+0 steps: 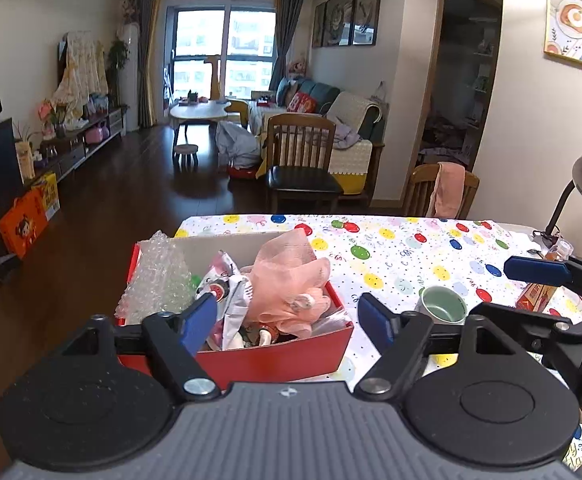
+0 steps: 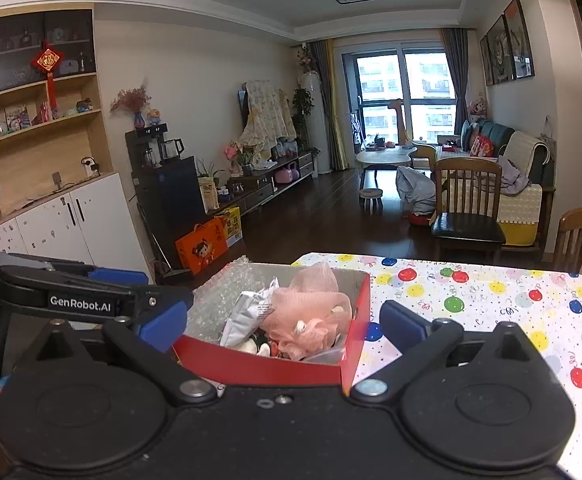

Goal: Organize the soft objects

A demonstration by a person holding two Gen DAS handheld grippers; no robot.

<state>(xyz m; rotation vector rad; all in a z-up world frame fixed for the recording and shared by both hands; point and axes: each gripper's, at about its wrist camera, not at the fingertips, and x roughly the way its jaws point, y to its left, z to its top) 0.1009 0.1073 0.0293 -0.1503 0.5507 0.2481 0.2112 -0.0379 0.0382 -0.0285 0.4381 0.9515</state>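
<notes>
Red cardboard box point(image 1: 275, 354) sitting at the balloon-print tablecloth point(image 1: 403, 252) edge, holding crinkly bubble wrap point(image 1: 157, 280) and frilly pink mesh pouf point(image 1: 291, 284). Left gripper point(image 1: 291, 320) and right gripper point(image 2: 283, 326) hovering, both spread wide, gripping nothing.

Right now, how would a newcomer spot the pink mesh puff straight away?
Find the balloon-print tablecloth, then the red box at its left end. The pink mesh puff is heaped highest inside, right of the clear bubble wrap: the only frilly, salmon-coloured thing there.
</notes>
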